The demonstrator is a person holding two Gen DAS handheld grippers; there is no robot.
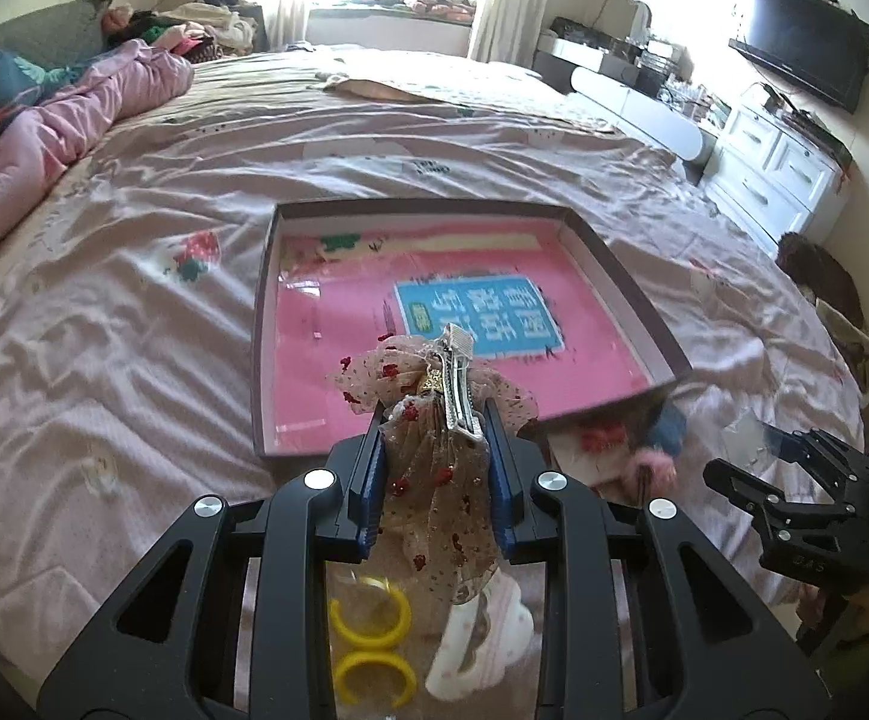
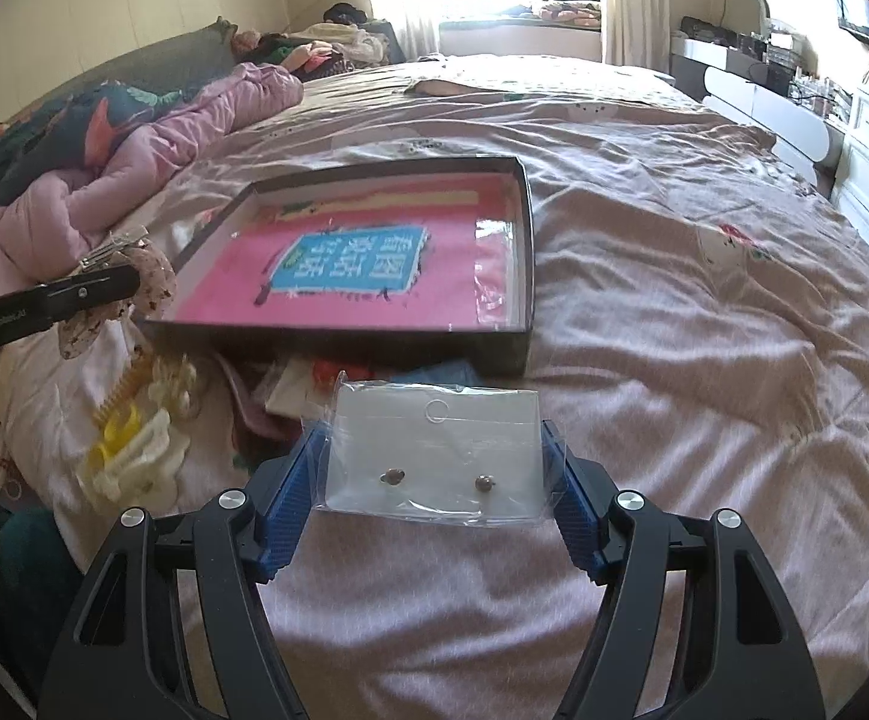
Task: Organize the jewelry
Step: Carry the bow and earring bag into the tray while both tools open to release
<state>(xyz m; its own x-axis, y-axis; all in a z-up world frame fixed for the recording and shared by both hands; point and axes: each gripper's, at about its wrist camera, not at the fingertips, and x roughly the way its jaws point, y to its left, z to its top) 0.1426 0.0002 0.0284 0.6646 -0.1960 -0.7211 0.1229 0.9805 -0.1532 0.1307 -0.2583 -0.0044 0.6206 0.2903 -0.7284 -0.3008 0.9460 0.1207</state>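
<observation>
My left gripper (image 1: pixel 434 420) is shut on a beige tulle bow hair clip (image 1: pixel 455 378) with red dots and a silver metal clip, and holds it just above the near edge of a shallow dark box (image 1: pixel 614 264) lined with a pink sheet. In the right wrist view the left gripper (image 2: pixel 104 285) and the bow (image 2: pixel 155 276) show at the left of the box (image 2: pixel 344 342). My right gripper (image 2: pixel 431 435) is shut on a clear bag with a white earring card (image 2: pixel 434 456) that bears two small studs, and holds the bag above the bedsheet in front of the box. In the left wrist view the right gripper (image 1: pixel 782 480) shows at the right.
Loose hair accessories lie on the bed below my left gripper: yellow rings (image 1: pixel 368 618), a white claw clip (image 1: pixel 482 642), a comb (image 2: pixel 122 390). More items (image 2: pixel 314 384) lie against the box front. A pink quilt (image 2: pixel 134 162) is piled at the left; white drawers (image 1: pixel 776 168) stand at the right.
</observation>
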